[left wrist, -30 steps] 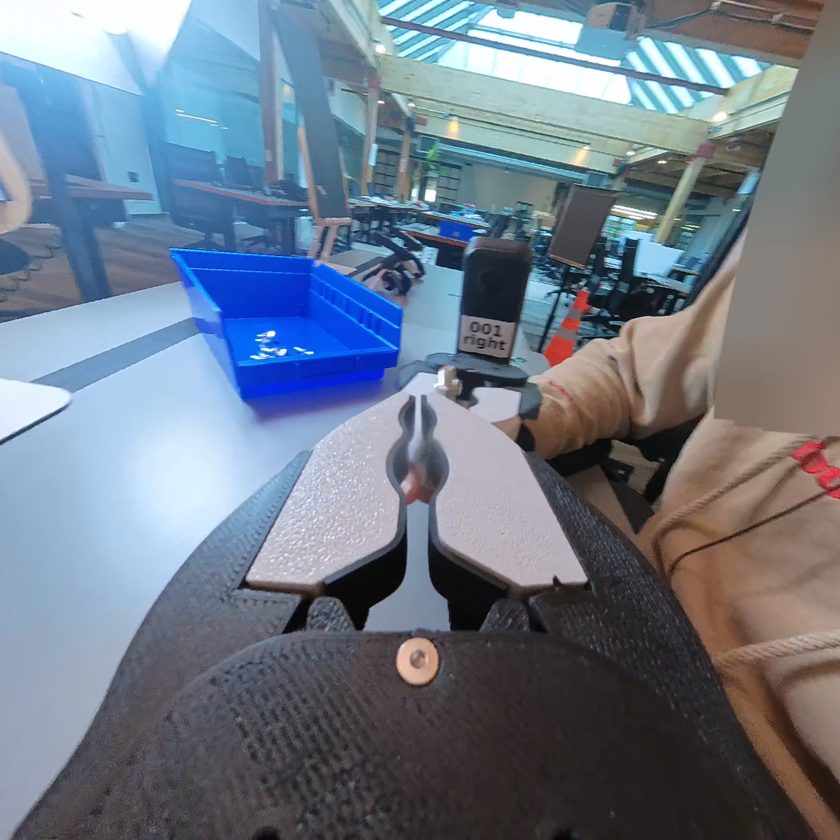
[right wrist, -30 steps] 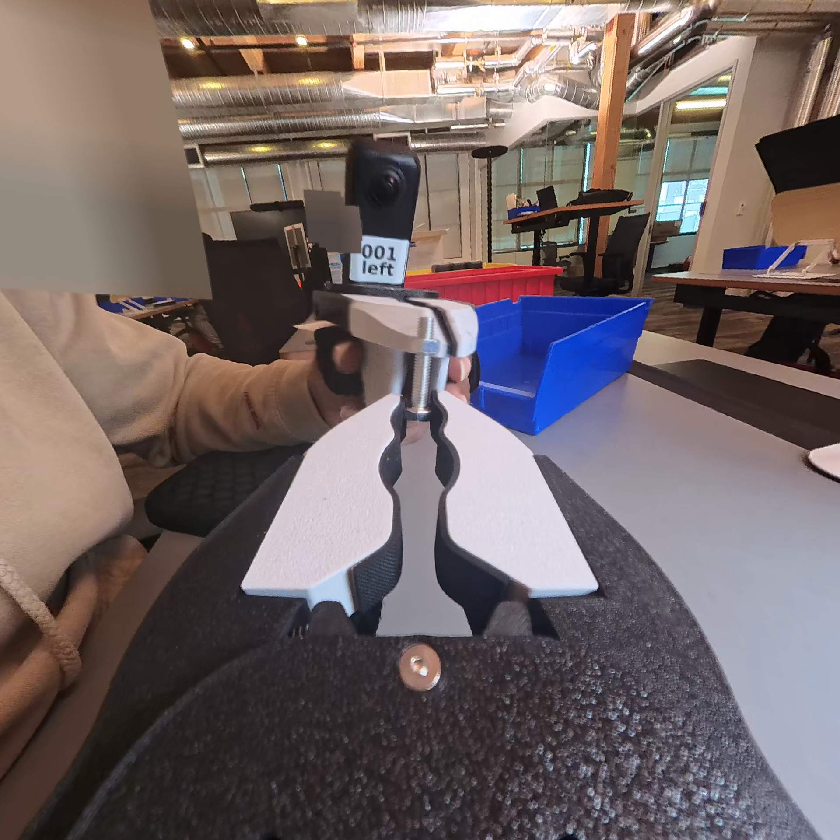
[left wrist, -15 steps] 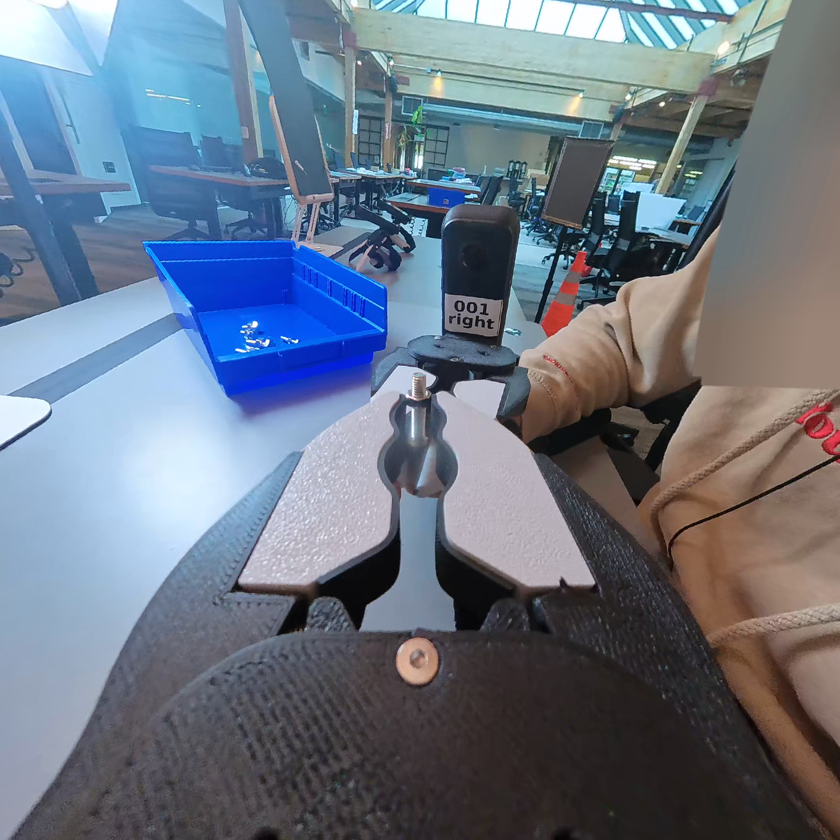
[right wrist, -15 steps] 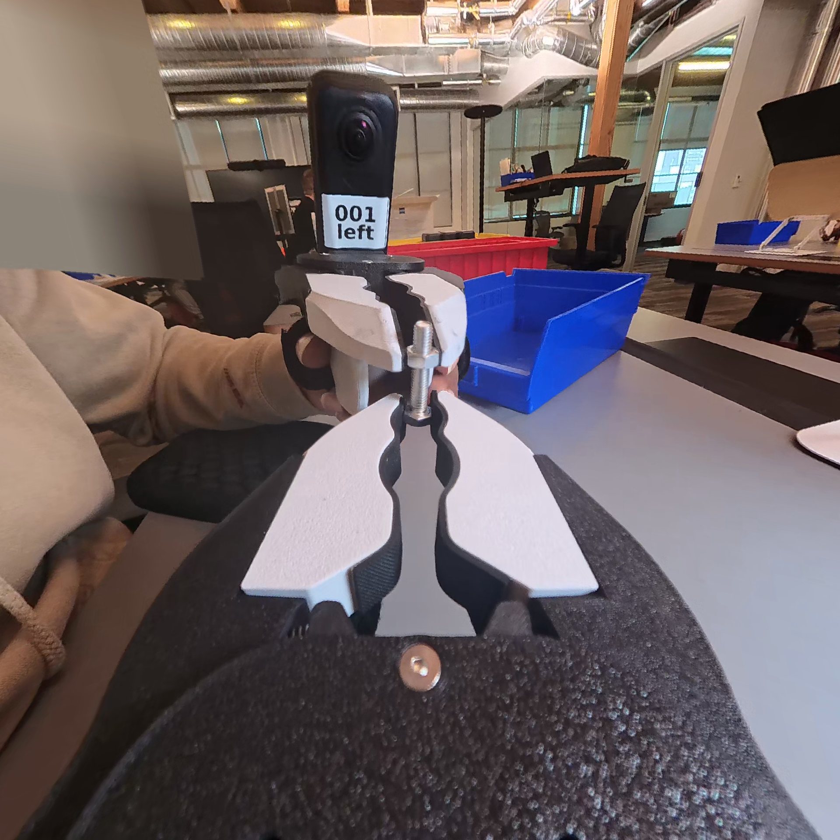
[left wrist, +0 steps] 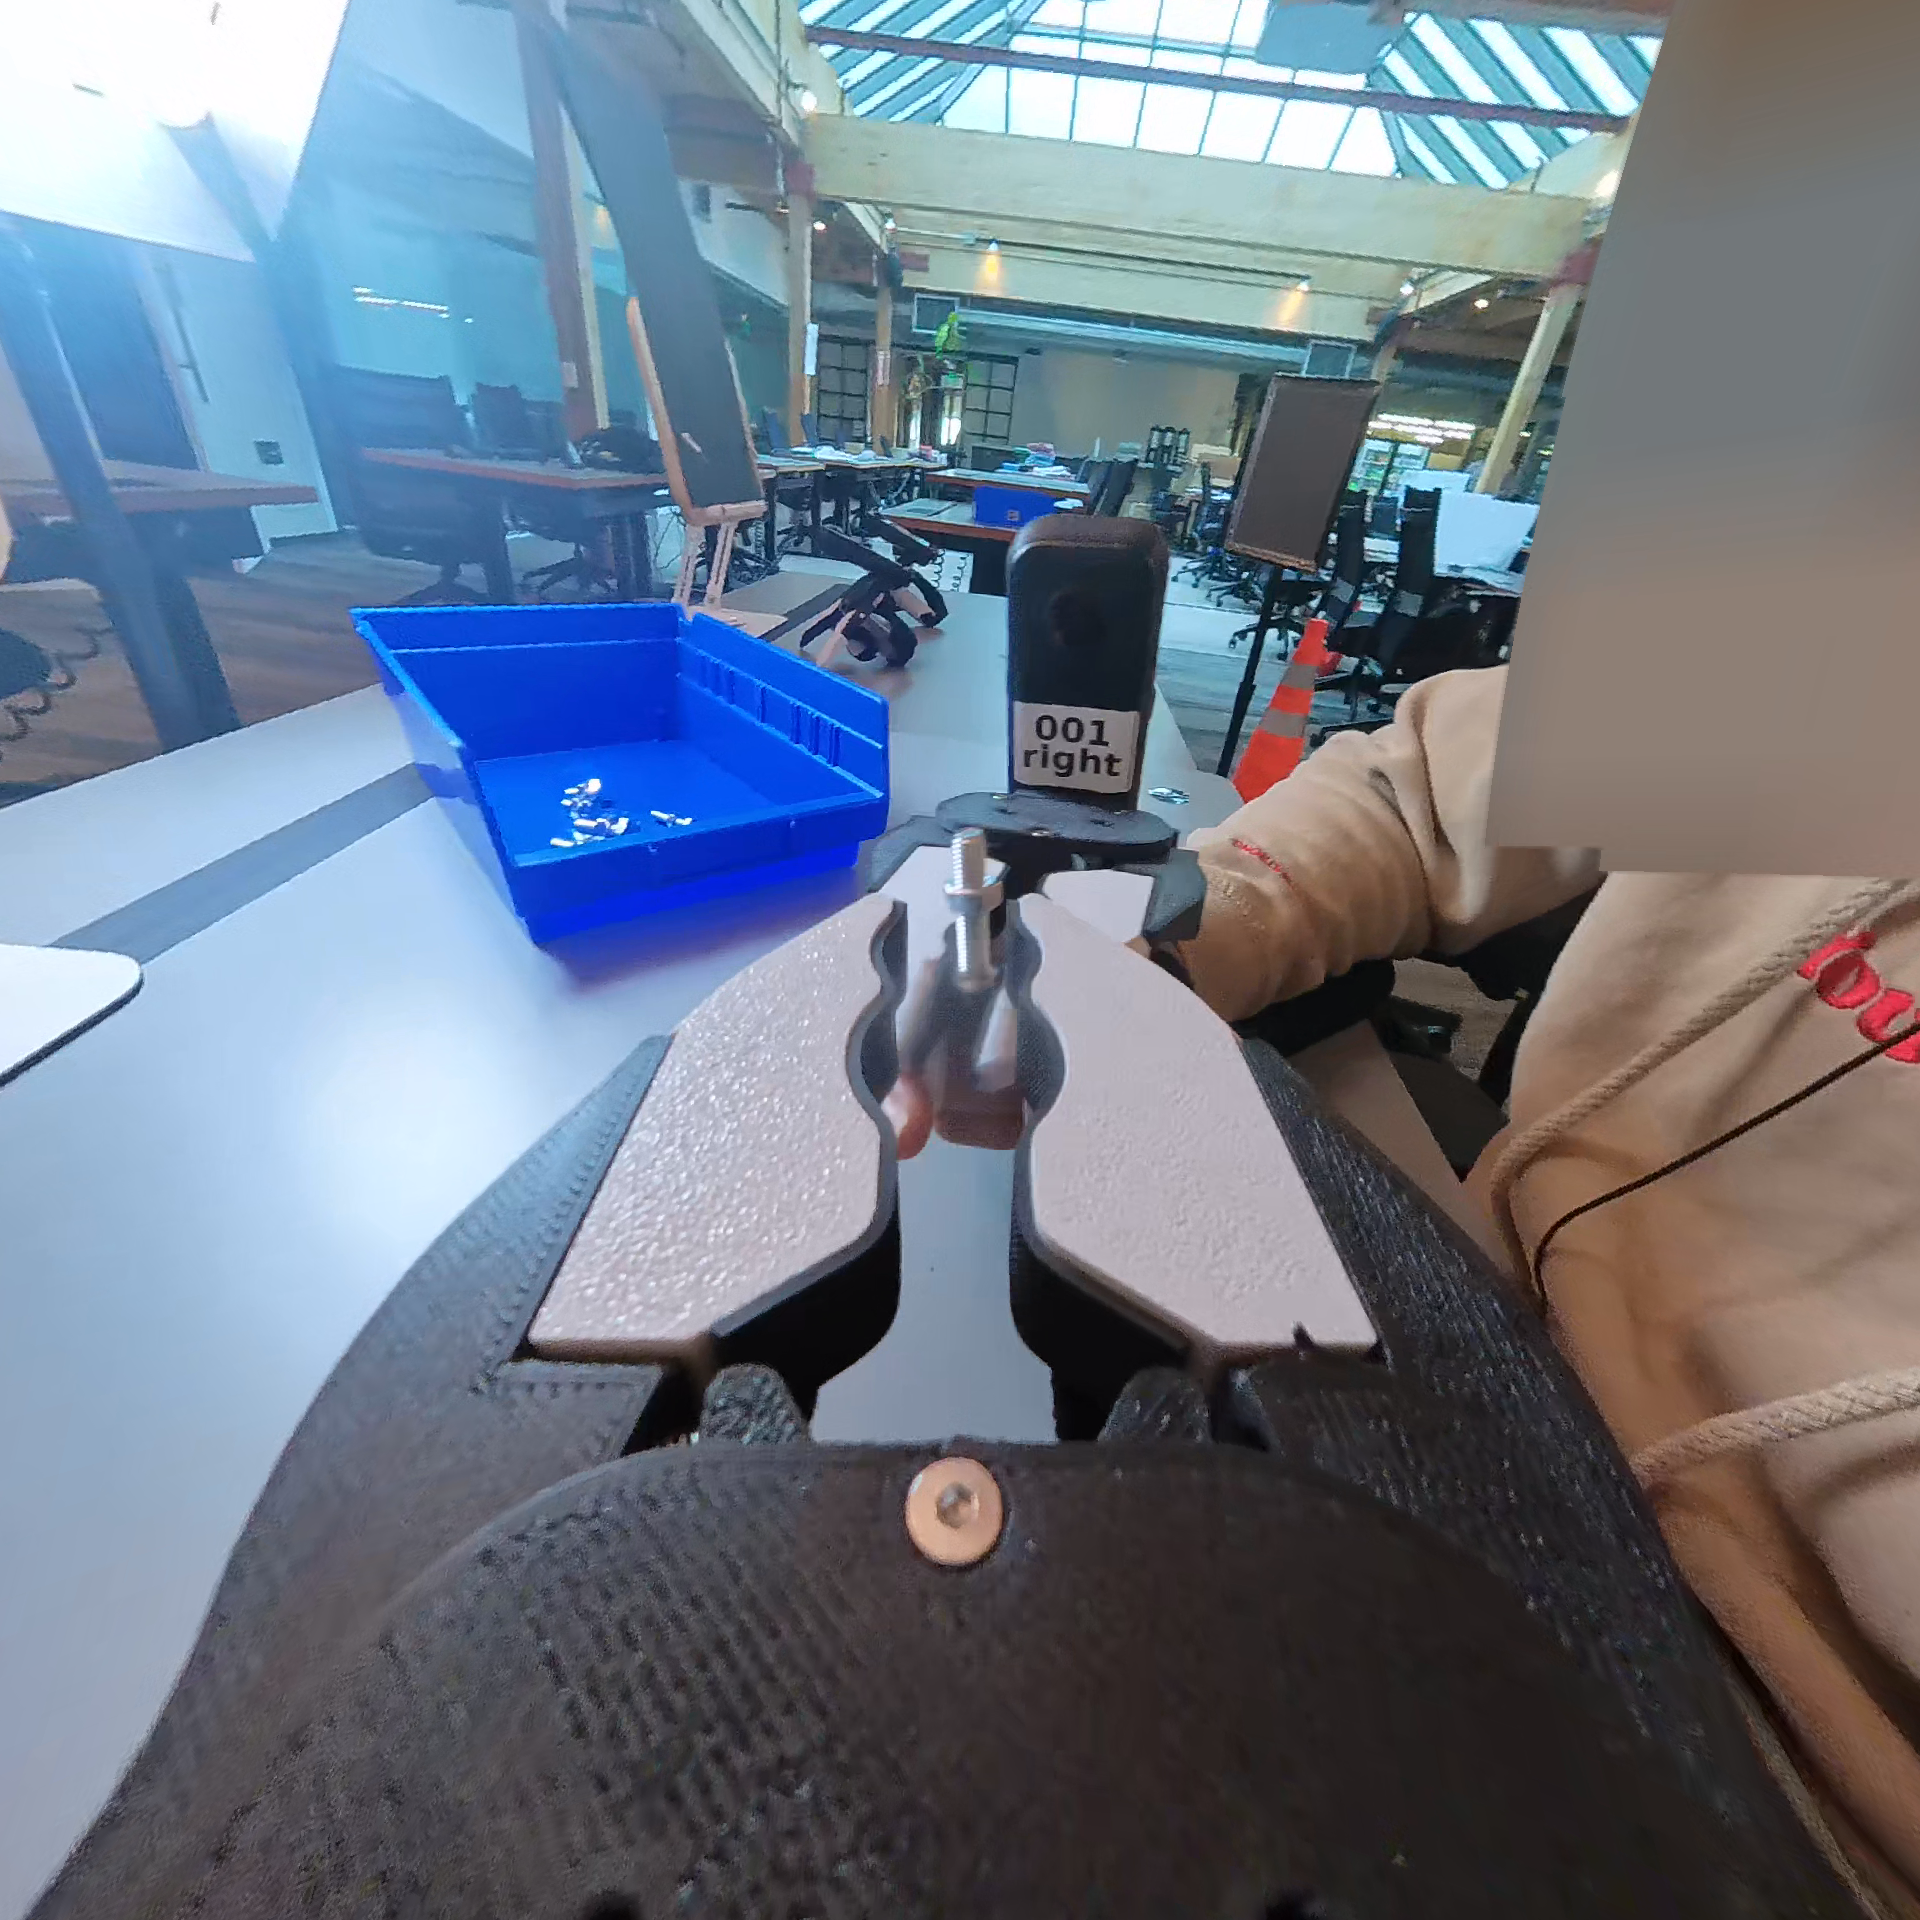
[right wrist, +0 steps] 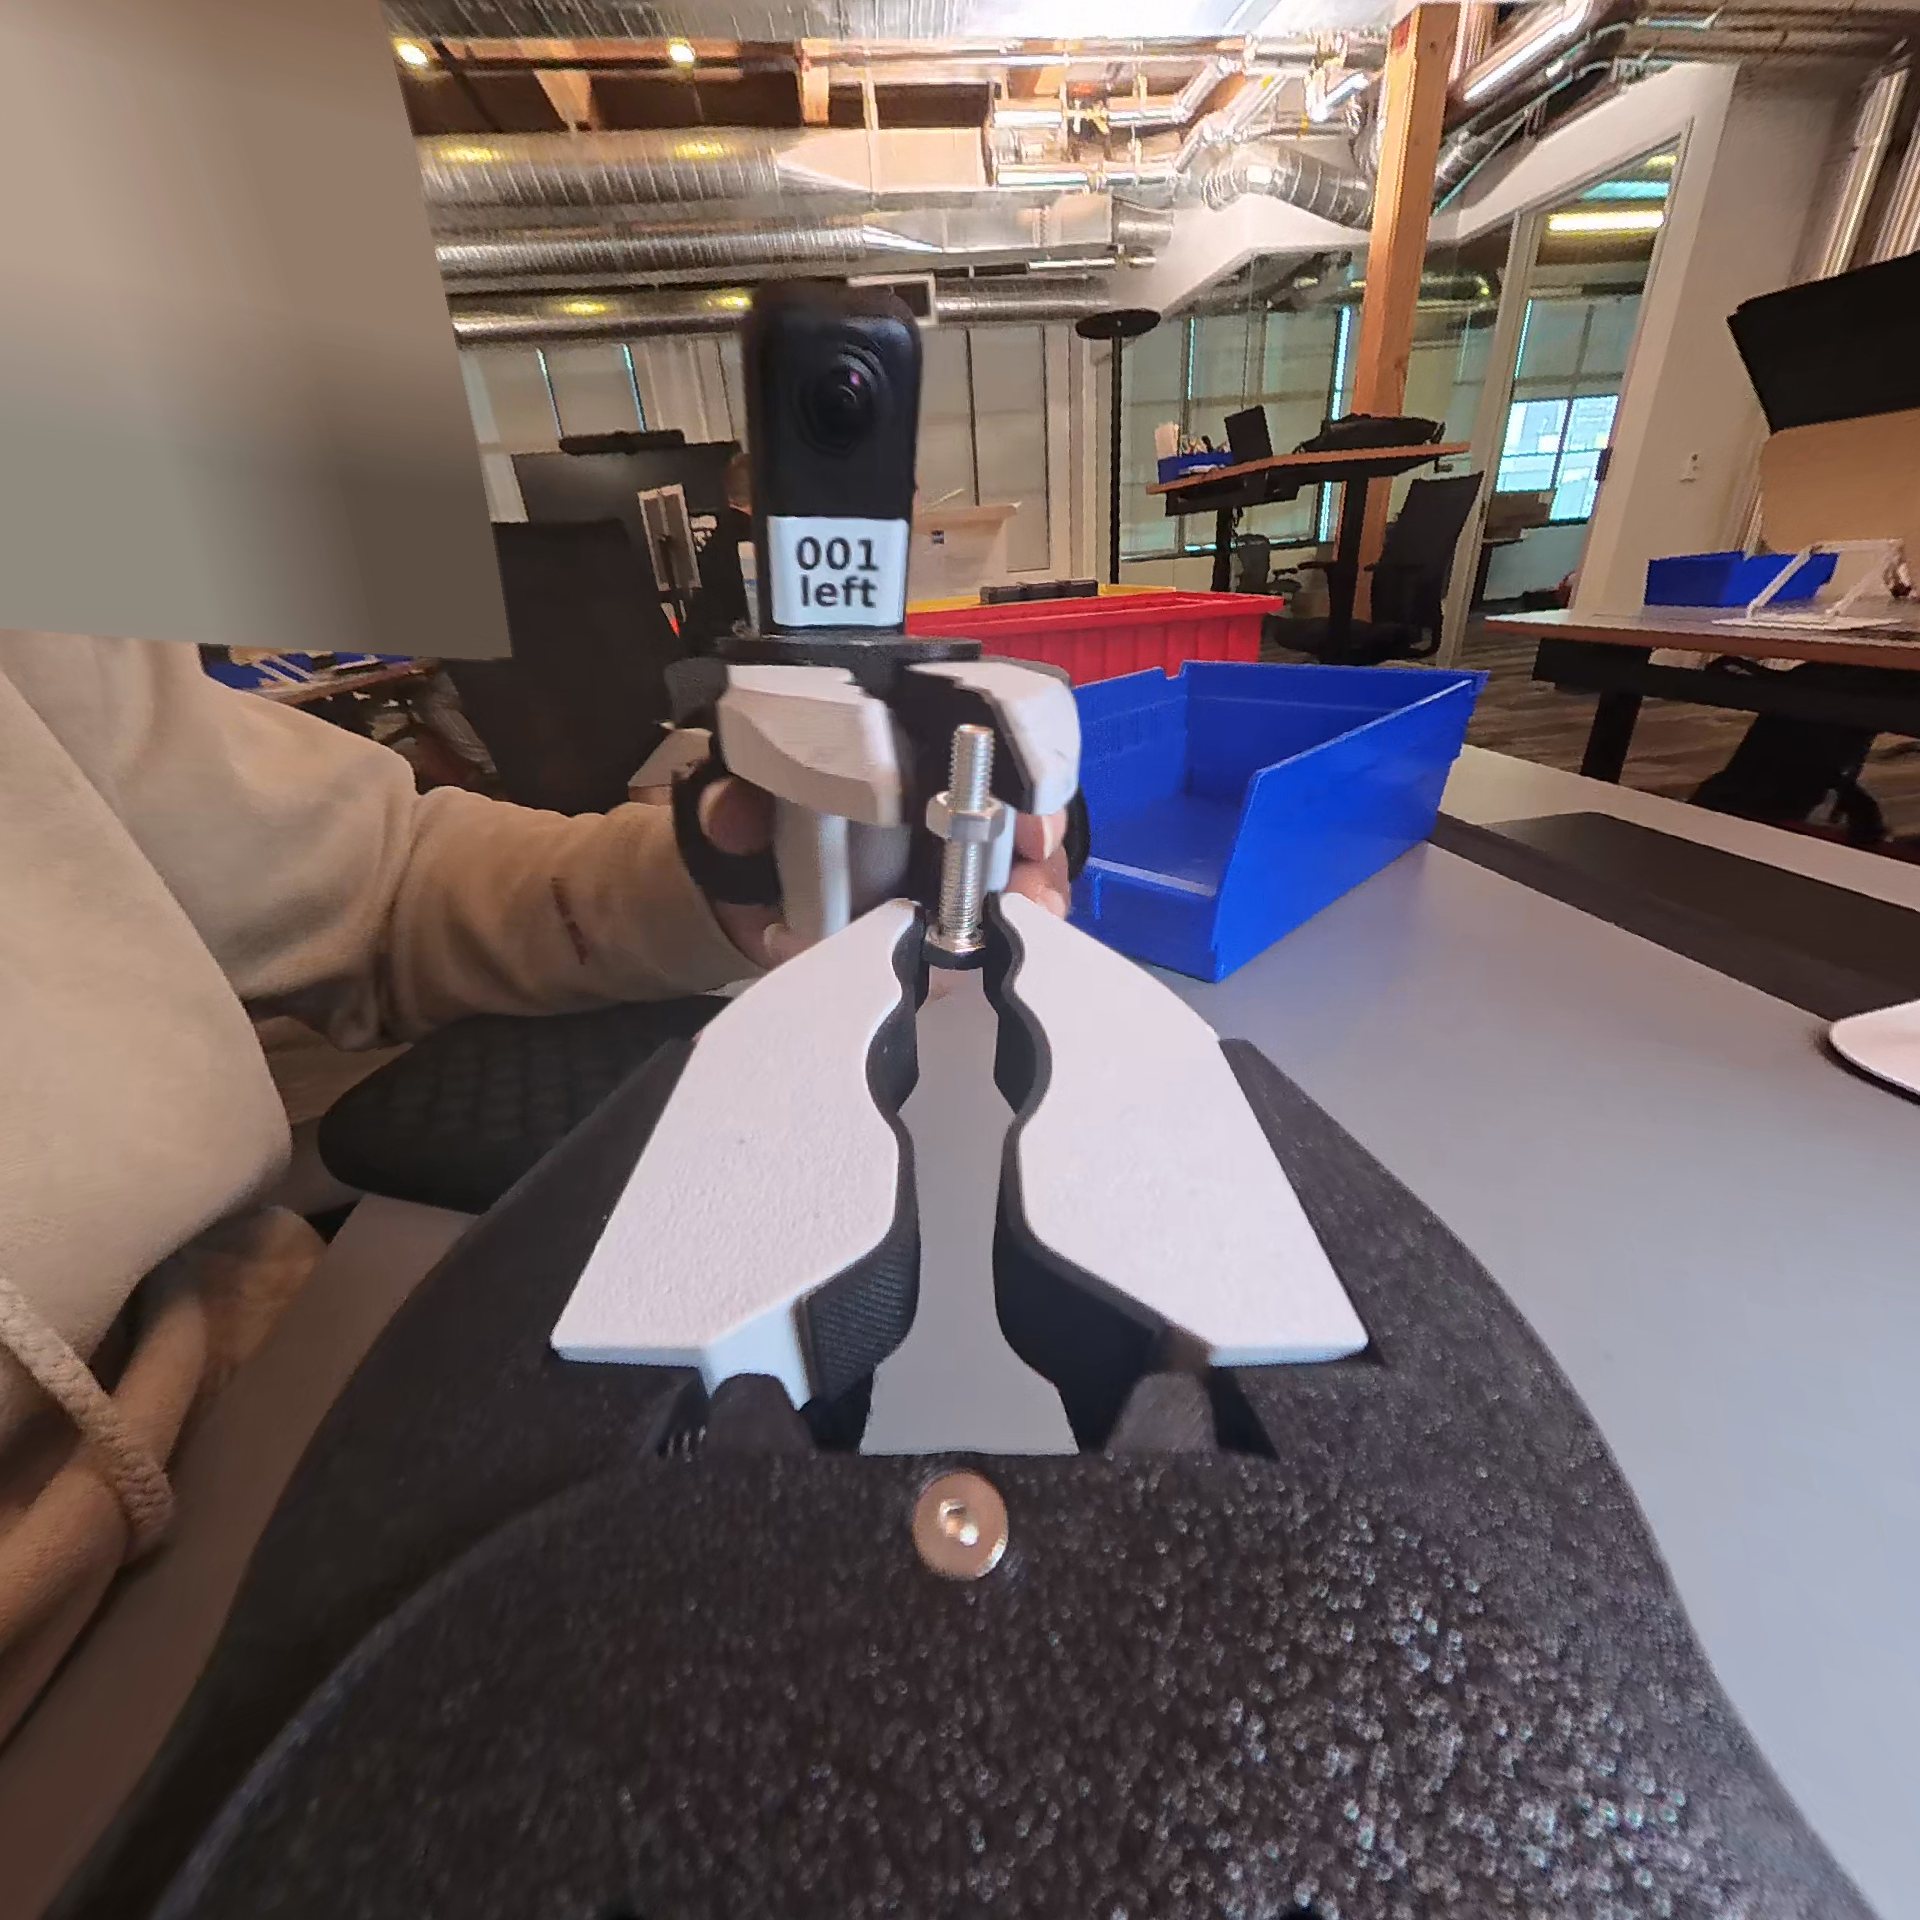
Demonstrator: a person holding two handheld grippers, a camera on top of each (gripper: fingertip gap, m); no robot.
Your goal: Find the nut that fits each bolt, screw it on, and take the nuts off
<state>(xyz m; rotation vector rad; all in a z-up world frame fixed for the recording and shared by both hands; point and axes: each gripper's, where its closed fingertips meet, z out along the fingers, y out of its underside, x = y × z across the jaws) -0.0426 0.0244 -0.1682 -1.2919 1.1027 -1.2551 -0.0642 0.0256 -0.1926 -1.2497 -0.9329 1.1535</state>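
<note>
The bolt [right wrist: 968, 831] head sits hidden between the right gripper [right wrist: 961, 951] fingertips. In the left wrist view the bolt's lower shaft is blurred, and the nut [left wrist: 961, 891] shows only as a small shape (its facets cannot be told). The left gripper [right wrist: 899, 758] hides most of the hand [right wrist: 743, 842] holding it. Small metal parts [left wrist: 603, 814] in the blue bin [left wrist: 790, 717] are too small to identify. A white object [left wrist: 52, 997] on the table is cut off by the left edge.
</note>
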